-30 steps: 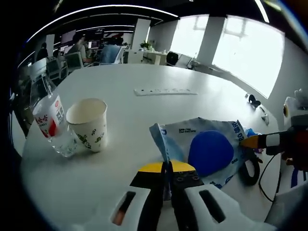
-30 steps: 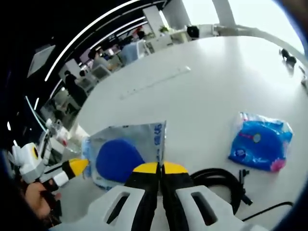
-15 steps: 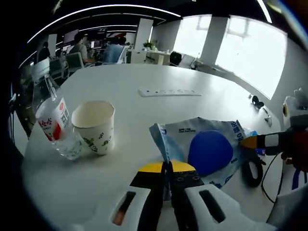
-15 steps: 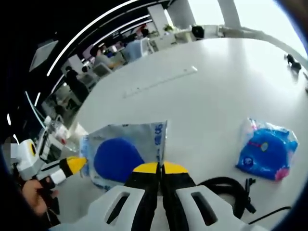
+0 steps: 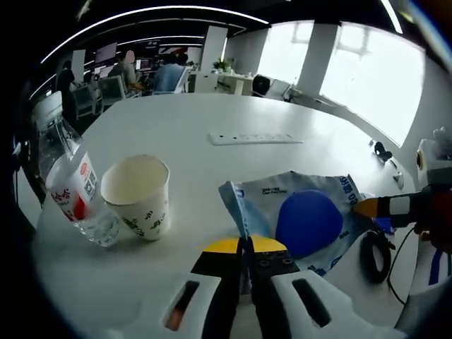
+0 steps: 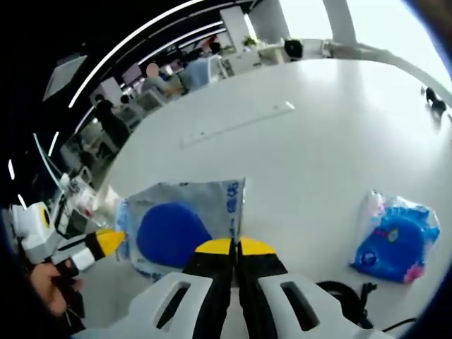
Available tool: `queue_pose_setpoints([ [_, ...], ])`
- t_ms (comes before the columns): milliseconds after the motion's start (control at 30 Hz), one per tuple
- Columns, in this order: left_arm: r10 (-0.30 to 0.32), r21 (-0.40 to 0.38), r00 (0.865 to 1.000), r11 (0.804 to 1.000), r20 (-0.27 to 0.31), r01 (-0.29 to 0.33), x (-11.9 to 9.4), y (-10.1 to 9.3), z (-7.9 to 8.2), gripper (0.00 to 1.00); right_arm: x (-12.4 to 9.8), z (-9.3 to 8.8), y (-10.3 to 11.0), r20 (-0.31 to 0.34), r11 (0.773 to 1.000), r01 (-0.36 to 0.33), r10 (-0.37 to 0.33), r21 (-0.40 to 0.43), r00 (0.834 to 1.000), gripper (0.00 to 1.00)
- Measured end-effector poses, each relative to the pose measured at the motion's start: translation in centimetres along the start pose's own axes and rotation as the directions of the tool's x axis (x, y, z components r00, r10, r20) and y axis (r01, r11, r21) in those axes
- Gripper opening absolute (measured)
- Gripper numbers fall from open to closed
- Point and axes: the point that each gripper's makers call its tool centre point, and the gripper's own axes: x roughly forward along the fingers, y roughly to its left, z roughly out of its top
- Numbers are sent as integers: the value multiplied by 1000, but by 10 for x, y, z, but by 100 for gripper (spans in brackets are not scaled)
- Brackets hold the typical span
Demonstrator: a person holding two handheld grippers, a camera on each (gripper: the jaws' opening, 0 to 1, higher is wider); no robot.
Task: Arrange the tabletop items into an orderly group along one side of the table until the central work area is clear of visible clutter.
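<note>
left tongs (image 5: pixel 245 248): white jaws, black fingers (yellow tips) | right tongs (image 6: pixel 234 248): same

no print legible: bottle label (image 5: pixel 76 192) red-white, packet (image 5: pixel 296 212) lettering blurred (too small).

Water bottles: one (image 5: pixel 70 191), at about 9 o'clock in the left gripper view.
Paper cups: one (image 5: pixel 137 196), just beside the bottle.
Clear bags with a blue disc inside: one (image 5: pixel 300 219) (gripped at two edges).
Blue packets: one (image 6: pixel 393 237), at 4 o'clock in the right gripper view.
Power strips: one (image 5: pixel 254 139), toward 12 o'clock on the counter (image 5: pixel 176 127).
Black cables: one coil (image 5: pixel 374 248).
Tongs: two, left (image 5: pixel 245 256) and right (image 6: pixel 234 252).
</note>
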Motion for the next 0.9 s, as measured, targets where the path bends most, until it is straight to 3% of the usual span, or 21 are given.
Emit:
queue_pose_setpoints([
  [900, 16, -5, 999, 1000, -35, -16, 25, 9, 4, 2, 31, 18, -4, -23, 1000, 2, -2, -21, 1000, 0],
])
